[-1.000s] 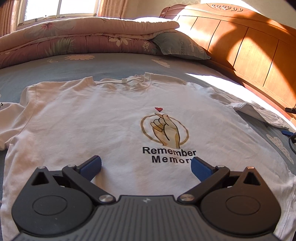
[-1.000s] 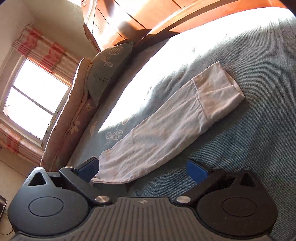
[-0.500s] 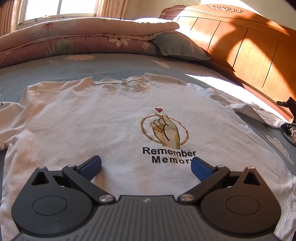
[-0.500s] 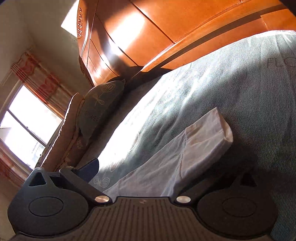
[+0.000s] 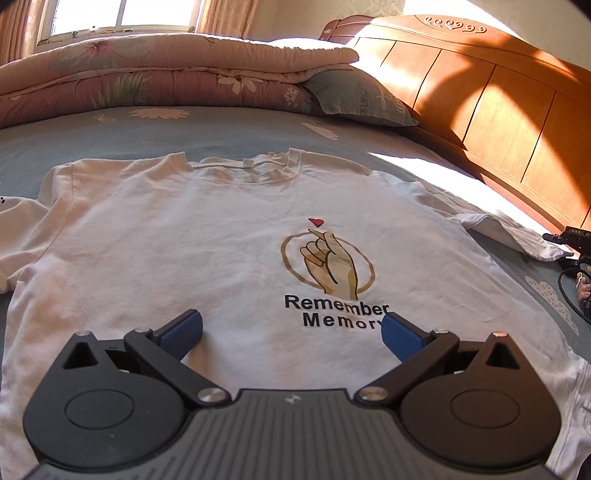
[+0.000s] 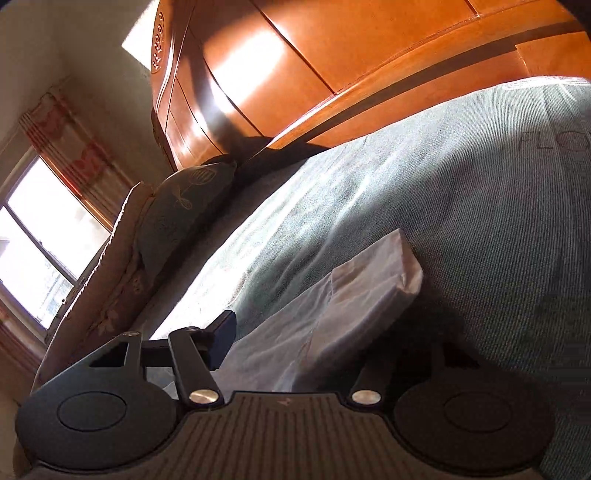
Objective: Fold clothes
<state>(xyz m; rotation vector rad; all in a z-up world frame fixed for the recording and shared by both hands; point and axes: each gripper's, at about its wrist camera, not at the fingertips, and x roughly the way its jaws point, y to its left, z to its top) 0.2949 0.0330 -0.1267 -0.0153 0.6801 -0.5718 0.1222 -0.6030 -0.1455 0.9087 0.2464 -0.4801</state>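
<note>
Change since a second ago: the right gripper (image 6: pixel 295 354) is seen lowered onto the sleeve (image 6: pixel 365 291), and its jaws have just been closing with the sleeve cloth between them; the left gripper (image 5: pixel 291 332) is unmoved.
Right fingers: only the left blue pad is seen, touching the sleeve's edge; the other pad is hidden under the cloth, so a firm grasp cannot be told.
Left fingers: spread wide and released, held just above the lower chest of the T-shirt (image 5: pixel 184 251), nothing between them.
T-shirt: laid flat, print side up, in the middle of the bed (image 5: pixel 221 125), collar toward the far edge.
Sleeve: stretched out toward the headboard (image 5: pixel 498 99) side of the bed, its cuff raised slightly off the sheet.
Far edge: a folded quilt (image 5: pixel 147 74) and a pillow (image 5: pixel 358 99) are kept there, below the window (image 5: pixel 122 14).
</note>
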